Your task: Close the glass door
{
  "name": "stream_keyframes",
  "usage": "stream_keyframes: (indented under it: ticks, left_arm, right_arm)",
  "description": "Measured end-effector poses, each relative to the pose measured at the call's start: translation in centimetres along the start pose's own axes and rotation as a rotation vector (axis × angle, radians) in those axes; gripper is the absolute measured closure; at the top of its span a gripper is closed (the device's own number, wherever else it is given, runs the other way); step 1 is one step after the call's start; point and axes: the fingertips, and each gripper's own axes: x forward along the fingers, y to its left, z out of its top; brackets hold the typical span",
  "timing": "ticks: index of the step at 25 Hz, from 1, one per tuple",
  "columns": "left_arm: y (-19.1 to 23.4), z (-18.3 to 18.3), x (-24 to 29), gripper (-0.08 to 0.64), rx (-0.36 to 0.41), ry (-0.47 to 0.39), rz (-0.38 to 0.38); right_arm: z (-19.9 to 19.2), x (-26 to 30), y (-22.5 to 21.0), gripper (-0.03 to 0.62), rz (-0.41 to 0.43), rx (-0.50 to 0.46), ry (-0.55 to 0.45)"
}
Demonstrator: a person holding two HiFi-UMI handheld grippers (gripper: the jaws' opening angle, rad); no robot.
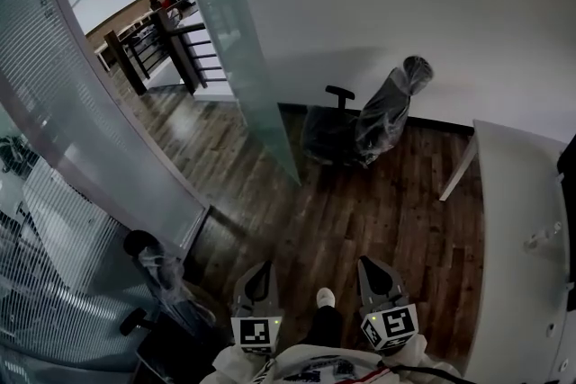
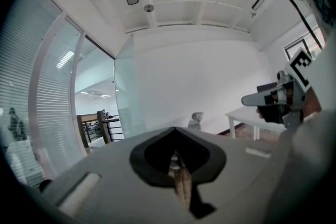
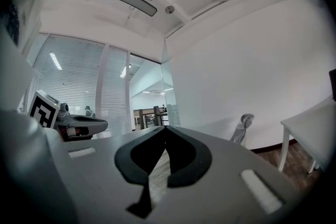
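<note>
Ahead and to the left, the glass door is found standing open, swung inward from the striped glass partition, so that the doorway is left clear; no part of the closing is judged done. A white bench is noted along the right, and a plastic-wrapped office chair is set by the far wall, near the door's free edge. The left claw and right claw are held low and level, well apart from the door. Each is pinched fully together on nothing, presumably so the panel can be pushed rather than gripped.
</note>
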Motion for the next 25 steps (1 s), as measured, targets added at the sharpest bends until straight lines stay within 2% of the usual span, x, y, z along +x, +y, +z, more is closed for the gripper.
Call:
stream_keyframes:
  ticks: [7,14,19,25]
  left_arm:
    - [1.6,-0.3,9.6,0.557,-0.007,0.006,-0.039]
    - [4.4,-0.6,18.0,0.557,-0.015,0.009,-0.061]
    - [6.2,-0.8,22.3,0.557,-0.020,0.017,-0.057]
    - [8.1,-1.9,25.3,0.557,-0.048,0.006,-0.055]
  right_arm:
    - [0.1,7.7,-4.9,0.588,-0.040,0.007,0.020]
    - [0.4,15.7,-7.6,0.588,-0.047,0.010,0.017]
    - [0.3,20.2,-9.2,0.588,-0.045,0.014,0.029]
    - [0.2,24.3,-9.3,0.588,-0.018,-0.029,0.043]
